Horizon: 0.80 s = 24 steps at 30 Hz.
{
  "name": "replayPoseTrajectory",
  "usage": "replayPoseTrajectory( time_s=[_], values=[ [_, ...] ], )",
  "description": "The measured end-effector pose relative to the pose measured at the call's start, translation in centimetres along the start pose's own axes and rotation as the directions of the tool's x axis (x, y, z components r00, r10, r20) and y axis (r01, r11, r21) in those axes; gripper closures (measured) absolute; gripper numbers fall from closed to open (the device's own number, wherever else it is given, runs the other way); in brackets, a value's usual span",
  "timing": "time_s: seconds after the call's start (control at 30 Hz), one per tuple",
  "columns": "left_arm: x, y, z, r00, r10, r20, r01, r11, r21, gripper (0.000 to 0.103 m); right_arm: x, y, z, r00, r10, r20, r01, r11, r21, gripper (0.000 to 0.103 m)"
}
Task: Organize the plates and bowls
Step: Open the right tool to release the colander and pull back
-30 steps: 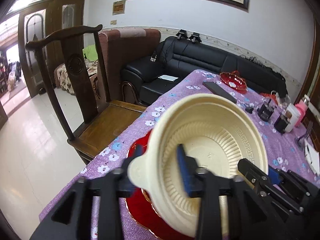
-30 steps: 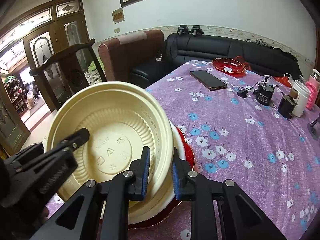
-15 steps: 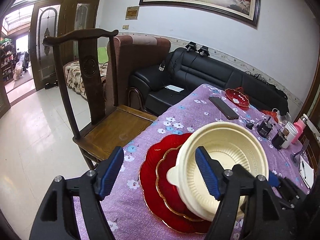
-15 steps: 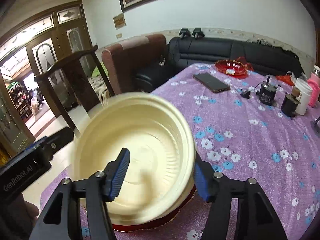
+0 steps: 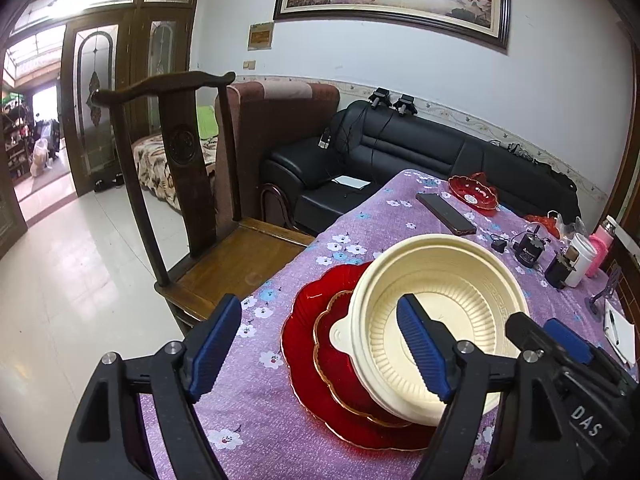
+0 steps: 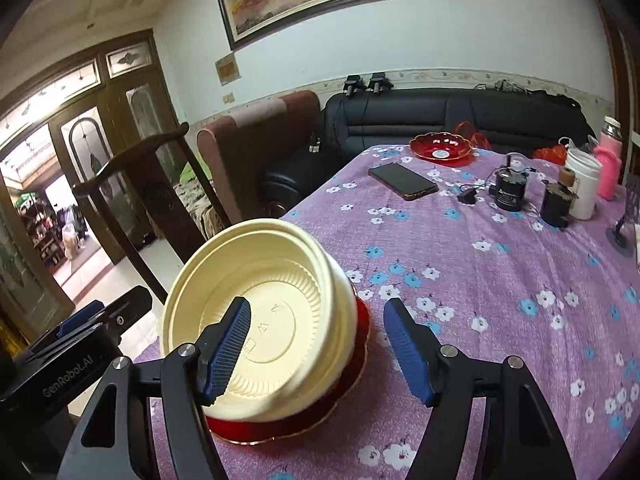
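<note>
Cream plastic bowls sit nested and slightly tilted on two stacked red plates near the table's near left corner. They also show in the right wrist view on the red plates. My left gripper is open and empty, drawn back above the plates. My right gripper is open and empty, its jaws standing either side of the bowls' near rim without touching. A small red dish sits at the table's far end.
The table has a purple flowered cloth. On it are a phone, black gadgets, a white cup and a pink bottle. A wooden chair stands to the left, a black sofa behind.
Both grippers let go of the cream bowls, opened and pulled back. The bowls now rest on the red plates.
</note>
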<state>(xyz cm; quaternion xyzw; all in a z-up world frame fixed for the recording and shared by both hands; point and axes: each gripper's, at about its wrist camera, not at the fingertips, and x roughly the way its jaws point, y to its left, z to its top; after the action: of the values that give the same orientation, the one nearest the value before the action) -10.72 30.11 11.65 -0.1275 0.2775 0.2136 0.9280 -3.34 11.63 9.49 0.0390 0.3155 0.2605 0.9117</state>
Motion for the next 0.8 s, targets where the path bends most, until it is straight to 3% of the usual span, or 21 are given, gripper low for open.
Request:
replayPoseTrajectory(
  time_s=[0.8],
  values=[
    [-1.9, -2.5, -1.7, 1.000, 0.002, 0.002, -0.002, 0.996, 0.085, 0.020, -2.4, -2.5, -2.6, 1.000, 0.014, -0.005, -0.014, 0.997, 0.071, 0.025]
  ],
)
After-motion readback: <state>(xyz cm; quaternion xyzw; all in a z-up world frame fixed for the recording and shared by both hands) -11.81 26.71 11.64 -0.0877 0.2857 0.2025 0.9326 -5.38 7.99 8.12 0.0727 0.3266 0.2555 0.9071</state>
